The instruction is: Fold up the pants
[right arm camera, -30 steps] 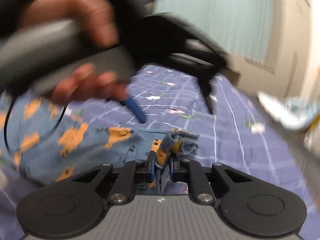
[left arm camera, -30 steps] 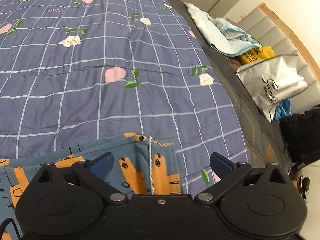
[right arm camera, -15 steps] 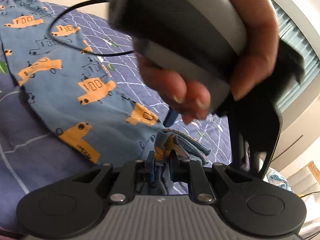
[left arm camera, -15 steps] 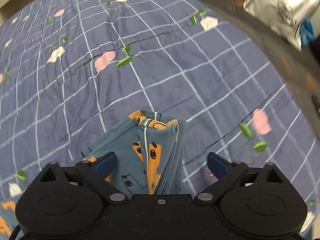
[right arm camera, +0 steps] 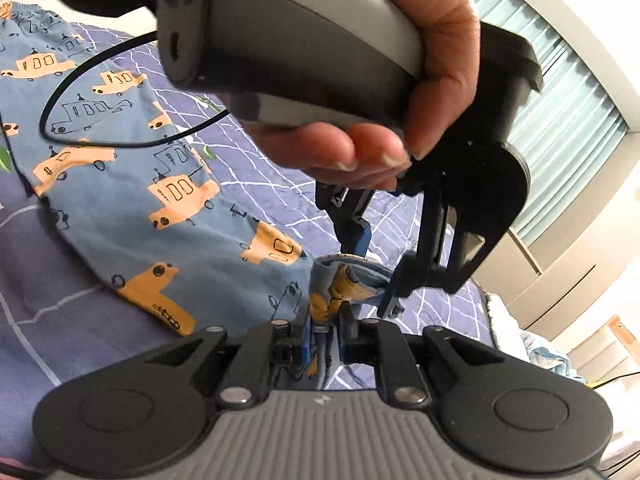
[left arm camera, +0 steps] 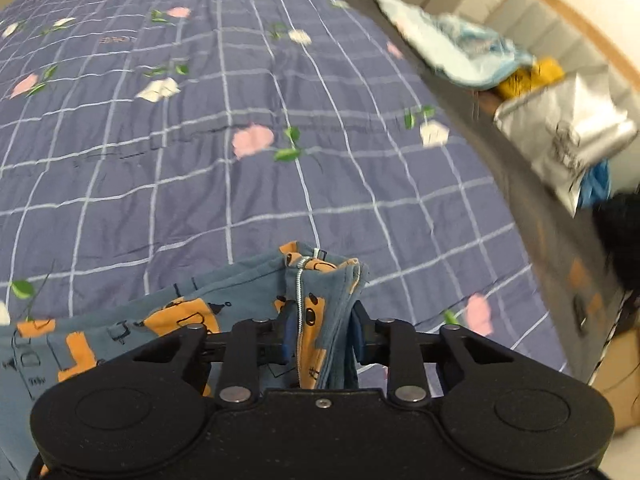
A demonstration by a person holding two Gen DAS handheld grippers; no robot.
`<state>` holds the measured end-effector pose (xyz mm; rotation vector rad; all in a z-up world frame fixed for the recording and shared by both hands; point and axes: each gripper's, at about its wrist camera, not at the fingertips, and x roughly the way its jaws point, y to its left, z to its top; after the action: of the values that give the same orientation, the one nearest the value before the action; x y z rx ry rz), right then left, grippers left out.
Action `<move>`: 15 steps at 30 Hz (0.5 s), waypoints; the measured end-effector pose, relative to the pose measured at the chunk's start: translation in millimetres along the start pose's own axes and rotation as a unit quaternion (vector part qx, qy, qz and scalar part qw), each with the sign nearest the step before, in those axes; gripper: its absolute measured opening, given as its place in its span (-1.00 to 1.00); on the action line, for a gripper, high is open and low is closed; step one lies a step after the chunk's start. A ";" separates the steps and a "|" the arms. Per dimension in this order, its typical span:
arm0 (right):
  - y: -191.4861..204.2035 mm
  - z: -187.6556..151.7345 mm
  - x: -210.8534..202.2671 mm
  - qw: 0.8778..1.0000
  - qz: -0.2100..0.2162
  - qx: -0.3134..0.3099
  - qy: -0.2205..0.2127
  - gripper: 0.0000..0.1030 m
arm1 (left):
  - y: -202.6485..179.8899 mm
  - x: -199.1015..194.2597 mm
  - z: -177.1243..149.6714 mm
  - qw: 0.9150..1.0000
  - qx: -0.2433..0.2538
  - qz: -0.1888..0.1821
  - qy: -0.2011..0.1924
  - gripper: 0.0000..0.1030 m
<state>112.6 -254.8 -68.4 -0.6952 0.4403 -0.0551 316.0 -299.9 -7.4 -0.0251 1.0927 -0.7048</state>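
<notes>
The pants (right arm camera: 132,184) are blue with orange car prints and lie on the purple checked bedspread (left arm camera: 200,140). In the left wrist view my left gripper (left arm camera: 320,334) is shut on a bunched edge of the pants (left arm camera: 316,300) with a white stitched seam. In the right wrist view my right gripper (right arm camera: 325,334) is shut on a bunched cuff of the pants (right arm camera: 344,280). The left gripper (right arm camera: 376,276), held by a hand (right arm camera: 400,100), hangs just above and beyond the right one, its fingers down at the same bunch.
The bed's dark right edge (left arm camera: 520,168) runs past a light blue cloth (left arm camera: 456,52), a yellow item (left arm camera: 532,76) and a silver bag (left arm camera: 568,132). A black cable (right arm camera: 100,136) loops over the pants. A curtained window (right arm camera: 560,112) stands beyond.
My left gripper has closed from wide open onto the pants edge. The right gripper has stayed shut on the cuff while the left one came close above it.
</notes>
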 end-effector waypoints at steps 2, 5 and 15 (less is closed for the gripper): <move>-1.0 3.7 -5.5 1.000 -0.004 0.004 -0.008 -0.73 | 7.2 -14.8 -5.1 1.000 -0.018 -0.010 -0.022 -0.57; -2.4 13.1 -17.3 1.000 -0.007 0.014 -0.027 -0.74 | 24.1 -38.2 -12.7 0.997 -0.048 -0.017 -0.052 -0.65; 31.5 57.4 -45.1 0.996 0.062 0.000 -0.067 -0.75 | 106.4 -111.0 -63.1 0.981 -0.153 -0.018 -0.118 -0.67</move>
<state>92.3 -186.9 -32.4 -0.6666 0.3542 0.1073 289.0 -137.3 13.7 -0.3836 0.9654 -0.5438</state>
